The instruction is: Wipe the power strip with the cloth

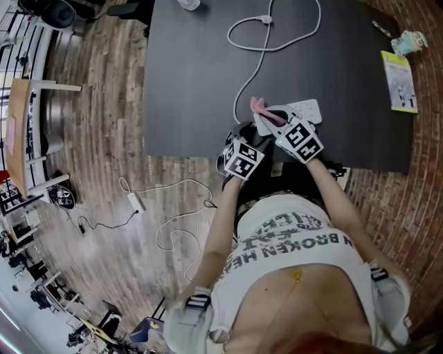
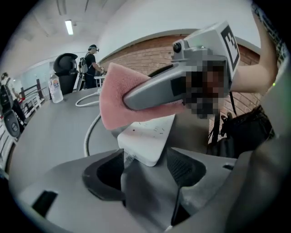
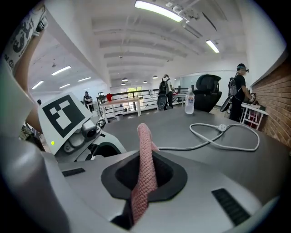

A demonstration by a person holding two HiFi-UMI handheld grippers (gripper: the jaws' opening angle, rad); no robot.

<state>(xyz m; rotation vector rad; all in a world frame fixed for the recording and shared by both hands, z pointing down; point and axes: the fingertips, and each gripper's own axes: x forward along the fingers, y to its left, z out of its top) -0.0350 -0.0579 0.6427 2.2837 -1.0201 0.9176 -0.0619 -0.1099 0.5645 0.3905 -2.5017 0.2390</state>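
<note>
Power strip [image 1: 302, 110] is lying flat on the dark bench [image 1: 187, 83], right by the near edge and about halfway along it, directly in front of the person. Its grey cable [image 1: 249, 76] loops away toward the far edge and ends in a plug [image 1: 266, 19] that's just lying there, not plugged into anything.

Progress-wise, I'd say the wiping is only about to start. The pink cloth [image 3: 144, 164] is already picked up: the right tongs [image 3: 144, 175] are pinched tight on it, with the cloth sticking up between them. From the left gripper view the cloth hangs at the far end of the strip. It's either on it or a hair above it, honestly can't tell which. The left tongs [image 2: 144, 170] are spread wide with the near corner of the strip sitting between them, but the pads aren't squeezing it. My guess is that hand is there to steady the strip. So fetching the cloth is done, and the rubbing along the top is pretty much all left. No way to judge from here whether any part looks cleaner.

Head count:
- 1 power strip, with 1 cable and 1 plug
- 1 cloth
- 2 tongs, one per hand
- 1 clear bottle [image 1: 188, 3] at the far edge
- 1 yellow booklet [image 1: 399, 79] near the right edge
</note>
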